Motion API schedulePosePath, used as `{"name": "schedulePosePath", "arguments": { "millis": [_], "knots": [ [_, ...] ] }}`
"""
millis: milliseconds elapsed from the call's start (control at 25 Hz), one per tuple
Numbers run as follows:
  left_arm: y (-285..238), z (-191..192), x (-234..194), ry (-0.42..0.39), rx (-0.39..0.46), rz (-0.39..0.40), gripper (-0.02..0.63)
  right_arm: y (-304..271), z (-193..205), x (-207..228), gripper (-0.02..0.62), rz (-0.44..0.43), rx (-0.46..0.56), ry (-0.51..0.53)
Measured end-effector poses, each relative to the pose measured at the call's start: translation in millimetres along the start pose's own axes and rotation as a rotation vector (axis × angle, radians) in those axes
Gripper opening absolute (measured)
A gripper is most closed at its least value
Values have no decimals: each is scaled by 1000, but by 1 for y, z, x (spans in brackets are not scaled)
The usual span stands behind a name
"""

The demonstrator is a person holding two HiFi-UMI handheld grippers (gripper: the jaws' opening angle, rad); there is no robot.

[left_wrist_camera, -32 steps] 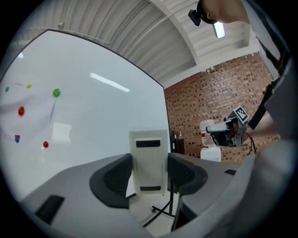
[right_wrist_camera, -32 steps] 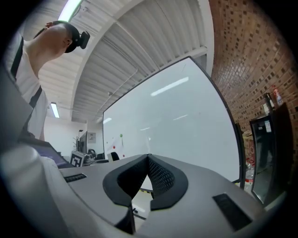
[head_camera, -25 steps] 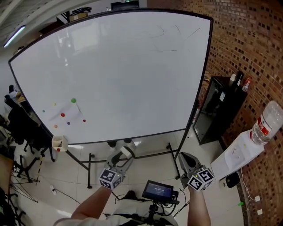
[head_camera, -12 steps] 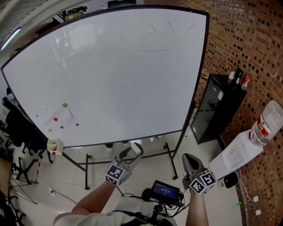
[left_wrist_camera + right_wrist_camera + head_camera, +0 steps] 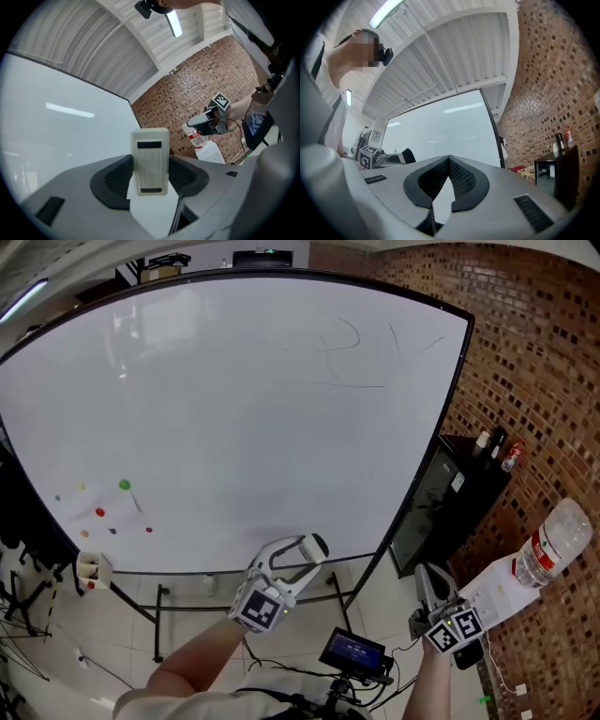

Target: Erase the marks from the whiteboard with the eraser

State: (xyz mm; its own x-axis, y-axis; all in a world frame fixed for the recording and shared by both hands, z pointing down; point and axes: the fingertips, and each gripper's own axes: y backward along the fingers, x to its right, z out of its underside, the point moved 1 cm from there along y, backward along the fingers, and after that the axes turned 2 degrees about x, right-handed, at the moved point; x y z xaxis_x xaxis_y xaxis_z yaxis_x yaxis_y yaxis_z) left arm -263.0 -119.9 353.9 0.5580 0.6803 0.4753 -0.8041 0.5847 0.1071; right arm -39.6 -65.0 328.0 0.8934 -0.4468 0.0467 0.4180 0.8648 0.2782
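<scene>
The large whiteboard (image 5: 234, 418) fills the head view. Thin pen marks (image 5: 349, 345) run across its upper right. My left gripper (image 5: 302, 557) is raised in front of the board's lower edge and is shut on the white eraser (image 5: 315, 547). In the left gripper view the eraser (image 5: 150, 154) stands upright between both pads of the gripper (image 5: 151, 177). My right gripper (image 5: 431, 585) hangs lower at the right, away from the board. In the right gripper view its jaws (image 5: 449, 164) meet at the tips with nothing between them.
Small coloured magnets (image 5: 124, 486) dot the board's lower left, and a small cup (image 5: 91, 568) hangs at its lower left corner. A black cabinet (image 5: 448, 512) and a water dispenser with a bottle (image 5: 548, 545) stand by the brick wall (image 5: 544, 381) at the right. A small screen (image 5: 354, 651) sits below.
Both grippers have risen. The left one moved up and to the right with the eraser, closer to the board's lower edge. The head view shifted, so the marks sit further right.
</scene>
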Motion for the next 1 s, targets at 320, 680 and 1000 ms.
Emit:
{"name": "schedulePosePath", "arguments": {
  "millis": [320, 680, 1000],
  "knots": [
    [-17, -35, -85, -182, 28, -61, 275, -72, -98, 17, 21, 47, 174, 201],
    [-24, -65, -133, -188, 11, -127, 275, -151, -178, 16, 21, -61, 299, 281],
    [-72, -123, -136, -327, 40, -189, 275, -185, -225, 44, 21, -165, 458, 214]
  ]
}}
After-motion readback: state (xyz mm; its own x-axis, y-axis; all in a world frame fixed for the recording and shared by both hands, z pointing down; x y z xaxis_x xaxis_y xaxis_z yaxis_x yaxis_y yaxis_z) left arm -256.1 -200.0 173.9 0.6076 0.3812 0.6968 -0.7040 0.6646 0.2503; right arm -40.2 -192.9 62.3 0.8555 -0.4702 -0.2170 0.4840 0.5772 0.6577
